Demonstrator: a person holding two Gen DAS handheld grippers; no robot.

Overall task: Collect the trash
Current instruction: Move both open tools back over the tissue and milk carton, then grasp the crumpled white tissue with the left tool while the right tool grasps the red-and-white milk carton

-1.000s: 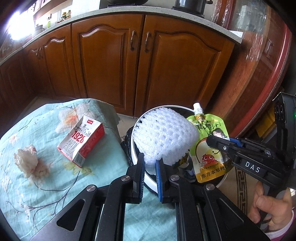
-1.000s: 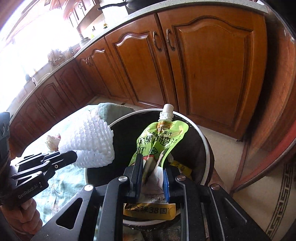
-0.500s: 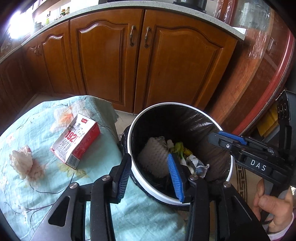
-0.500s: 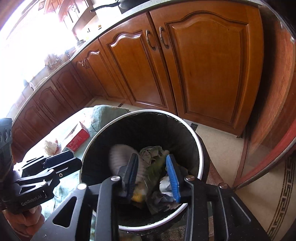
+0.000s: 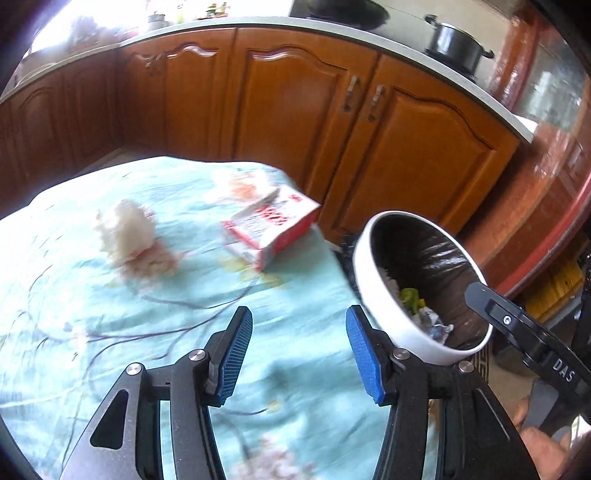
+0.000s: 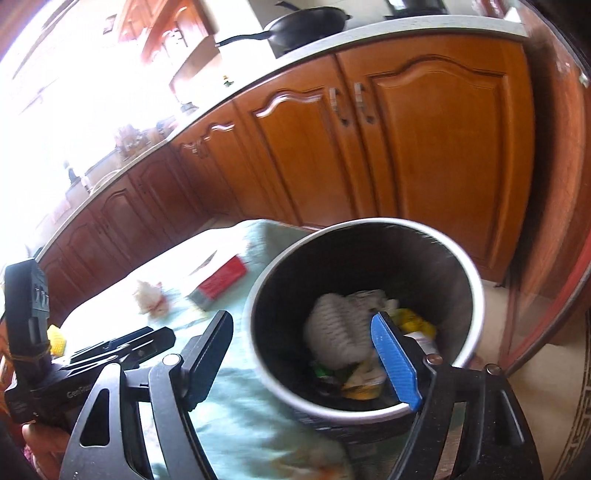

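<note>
White-rimmed and lined with a black bag, the trash bin point(image 6: 364, 317) is seen standing just beside the right edge of a table draped in a pale turquoise floral cloth point(image 5: 110, 295). Inside the bin a white foam net sleeve point(image 6: 340, 328) is shown lying on top of yellow and green wrappers point(image 6: 410, 325), with more crumpled scraps beneath (the details are blurred).

Two pieces of trash are left on the cloth: a red-and-white carton point(image 5: 271, 229), lying on its side near the table's far right corner, and a crumpled whitish tissue point(image 5: 127, 232), set well to the carton's left.

The left gripper point(image 5: 299, 354) is held above the bare cloth at the near side of the table, its jaws opening with nothing between the blue pads. The right gripper point(image 6: 303, 354) is held over the bin's near rim, its jaws also opening wide and empty; the right blue pad is seen above the bin's contents, the left finger over the cloth. Each gripper shows in the other's view, with part of a hand point(image 5: 543, 439) visible at the right gripper's handle.

Brown wooden cabinets point(image 6: 424, 147) are seen behind the table, under a light countertop bearing a black pan point(image 6: 306, 26) and a dark pot point(image 5: 456, 44).
</note>
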